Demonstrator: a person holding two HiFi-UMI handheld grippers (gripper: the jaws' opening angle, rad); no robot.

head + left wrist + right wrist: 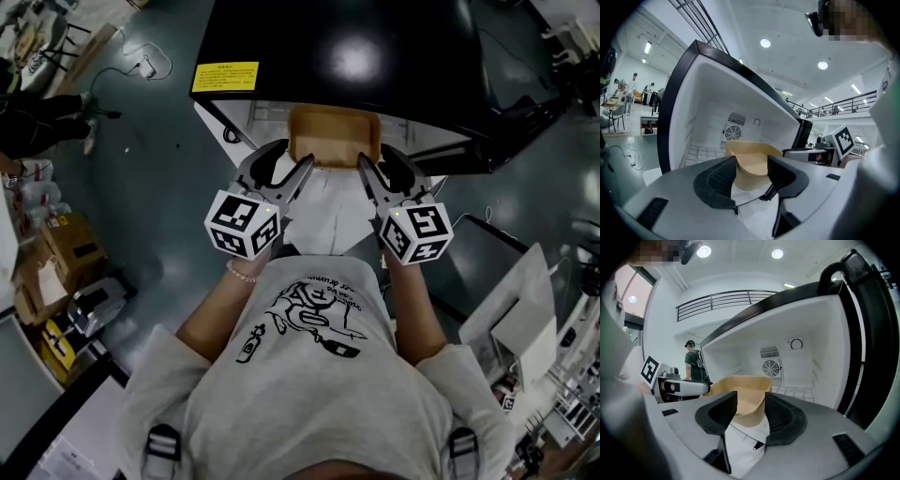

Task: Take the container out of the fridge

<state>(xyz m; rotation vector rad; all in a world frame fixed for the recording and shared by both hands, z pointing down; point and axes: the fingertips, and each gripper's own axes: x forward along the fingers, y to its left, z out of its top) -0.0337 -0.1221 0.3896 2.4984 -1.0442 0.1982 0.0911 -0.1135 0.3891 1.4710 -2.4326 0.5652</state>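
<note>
- Just at the open mouth of the black, white-lined fridge (375, 66) sits the shallow tan plastic container (333, 138).
- Left gripper (752, 165): jaws spread around a container corner, apparently not pinching it.
- Right gripper (751, 401): jaws spread likewise at the other near corner.

Open lab hall: mezzanine railing (722, 298), ceiling lights (765, 43), cardboard boxes (67, 242), floor cables (141, 58).

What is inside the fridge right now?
A tan container, apparently empty, with a fan grille behind it. The left tongs and right tongs cover parts of the container's near wall.
</note>
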